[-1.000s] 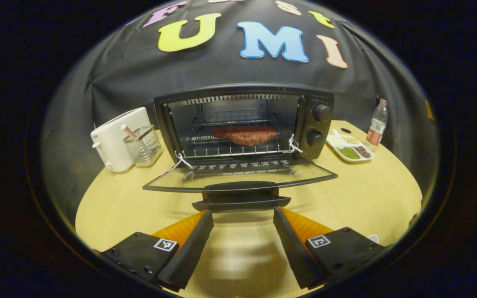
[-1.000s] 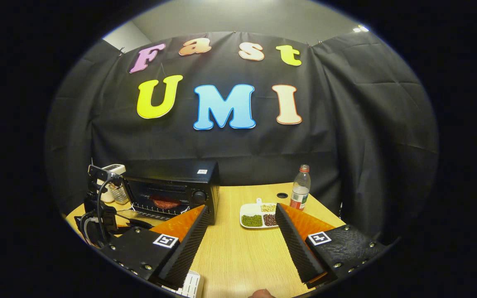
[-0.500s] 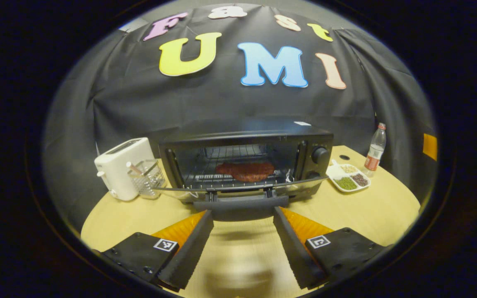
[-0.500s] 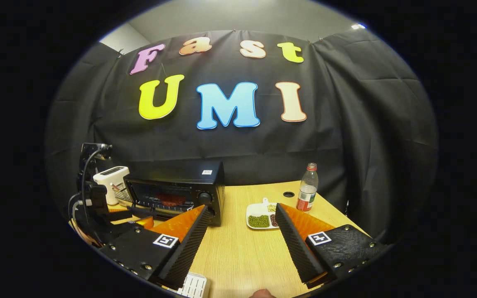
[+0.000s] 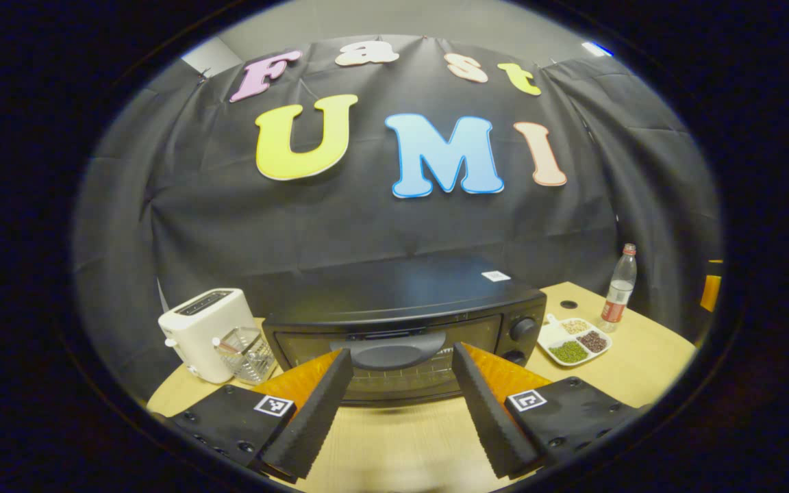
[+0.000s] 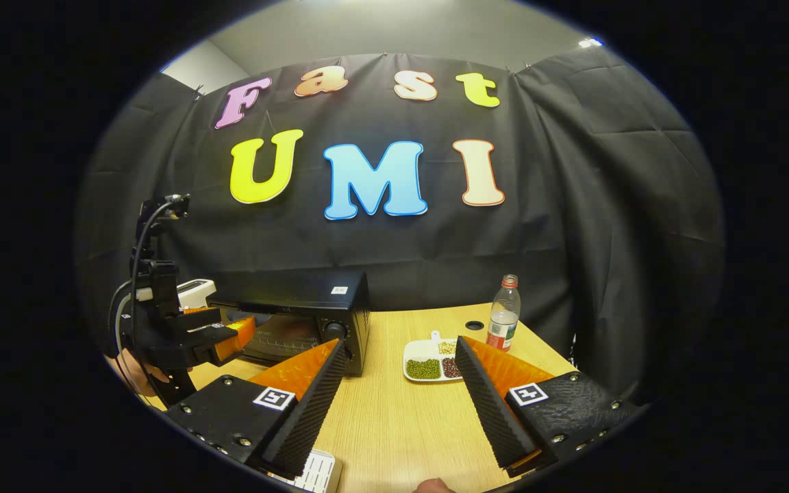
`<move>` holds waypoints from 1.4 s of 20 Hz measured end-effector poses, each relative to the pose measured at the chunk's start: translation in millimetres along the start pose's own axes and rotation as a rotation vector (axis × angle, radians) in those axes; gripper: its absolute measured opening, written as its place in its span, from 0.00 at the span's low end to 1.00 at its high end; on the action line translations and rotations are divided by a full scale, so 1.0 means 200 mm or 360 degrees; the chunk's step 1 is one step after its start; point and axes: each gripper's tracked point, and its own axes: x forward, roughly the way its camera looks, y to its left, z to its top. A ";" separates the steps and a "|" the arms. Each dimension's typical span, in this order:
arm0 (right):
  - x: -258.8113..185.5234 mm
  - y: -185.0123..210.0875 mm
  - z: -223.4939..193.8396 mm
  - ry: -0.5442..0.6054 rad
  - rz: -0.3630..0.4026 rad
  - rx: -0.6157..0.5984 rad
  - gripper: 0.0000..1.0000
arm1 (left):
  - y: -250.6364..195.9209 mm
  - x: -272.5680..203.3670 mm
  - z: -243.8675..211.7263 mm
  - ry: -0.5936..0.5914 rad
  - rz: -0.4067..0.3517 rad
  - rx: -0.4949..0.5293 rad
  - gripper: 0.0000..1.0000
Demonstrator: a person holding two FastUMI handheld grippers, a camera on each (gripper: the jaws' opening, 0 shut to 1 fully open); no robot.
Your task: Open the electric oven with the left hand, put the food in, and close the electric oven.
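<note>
Oven (image 5: 401, 329), black and squat at the middle of the counter (image 5: 614, 363), stands with its glass door up against the frame, and the task looks all but finished: the door appears shut or within a touch of it, and the food can no longer be made out clearly behind the dim glass. In the left gripper view the left claw (image 5: 398, 404) hangs wide open just in front of the door handle (image 5: 391, 350), fingers spread to either side and gripping nothing. What seems left is a final check that the door has latched, then drawing the claw away.

To the oven's left sit a white toaster (image 5: 199, 332) and a small wire basket (image 5: 247, 350); to its right, well apart, a divided dish of beans (image 5: 572, 339) and a water bottle (image 5: 619, 287). The right claw (image 6: 400, 404) hovers open and empty over bare counter at the near right. Nothing blocks the door.
</note>
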 end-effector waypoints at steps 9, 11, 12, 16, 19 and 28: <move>-0.19 -0.19 0.14 -0.0107 0.0106 0.0027 0.98 | -0.12 -0.57 0.37 -0.0234 0.0118 -0.0071 1.00; -0.24 -0.24 0.15 -0.0106 0.0129 0.0028 0.98 | -0.14 -0.72 0.44 -0.0278 0.0157 -0.0060 0.98; -0.27 -0.26 0.16 -0.0112 0.0149 0.0028 0.98 | -0.13 -0.78 0.45 -0.0302 0.0180 -0.0059 0.99; -0.38 -0.36 0.25 -0.0179 0.0151 -0.0001 0.98 | -0.15 -1.02 0.53 -0.0368 0.0233 -0.0056 1.00; -0.46 -0.39 0.30 -0.0241 0.0133 0.0011 0.98 | -0.14 -1.13 0.58 -0.0402 0.0239 -0.0041 0.97; -0.64 -0.30 0.39 -0.0340 0.0078 -0.0007 0.98 | 0.09 -1.41 0.61 -0.0462 0.0289 -0.0004 1.00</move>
